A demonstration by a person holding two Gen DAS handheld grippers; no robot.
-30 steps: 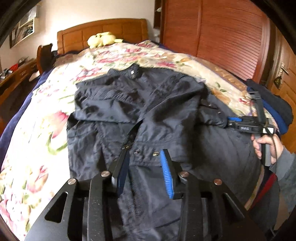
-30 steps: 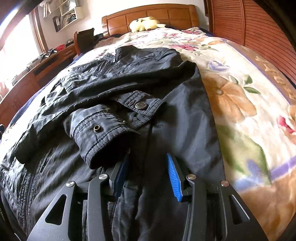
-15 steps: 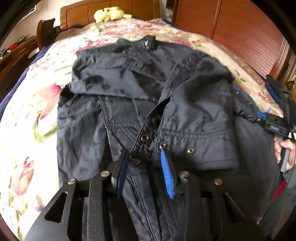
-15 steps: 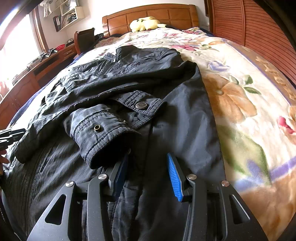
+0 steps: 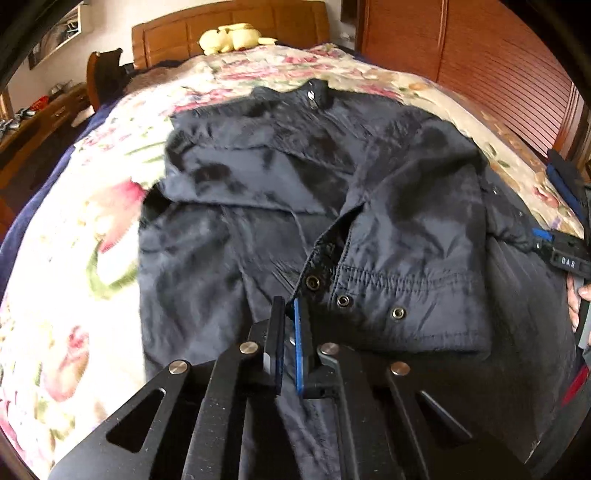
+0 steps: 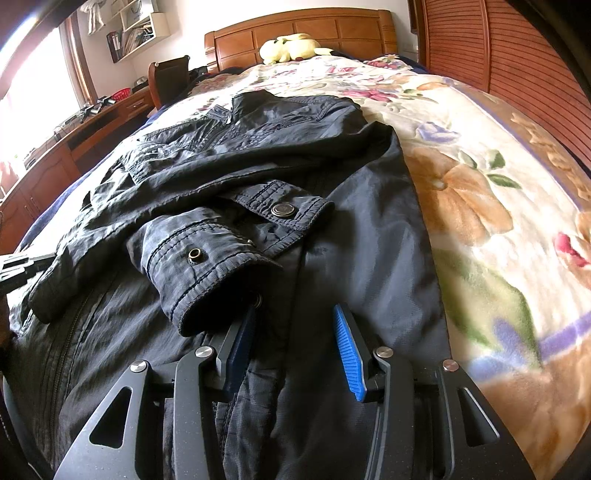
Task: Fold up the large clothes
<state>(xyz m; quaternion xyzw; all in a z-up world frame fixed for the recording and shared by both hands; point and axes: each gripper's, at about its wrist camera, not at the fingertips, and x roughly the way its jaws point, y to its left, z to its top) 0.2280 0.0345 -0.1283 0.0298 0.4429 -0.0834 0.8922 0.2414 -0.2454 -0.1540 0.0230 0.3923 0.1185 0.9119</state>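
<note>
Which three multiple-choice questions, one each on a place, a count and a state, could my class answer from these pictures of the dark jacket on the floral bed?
1. Where does the yellow plush toy lie?
A on the desk; B against the wooden headboard; C on the floor.
2. How many metal snaps show along the dark jacket's folded sleeve cuff in the left wrist view?
A one; B three; C six.
3. How do the right gripper's jaws stand?
A apart; B shut tight; C out of view.

Answers:
1 B, the toy rests right at its foot.
2 B, three rings line the cuff's edge.
3 A, a clear gap separates the blue pads.
</note>
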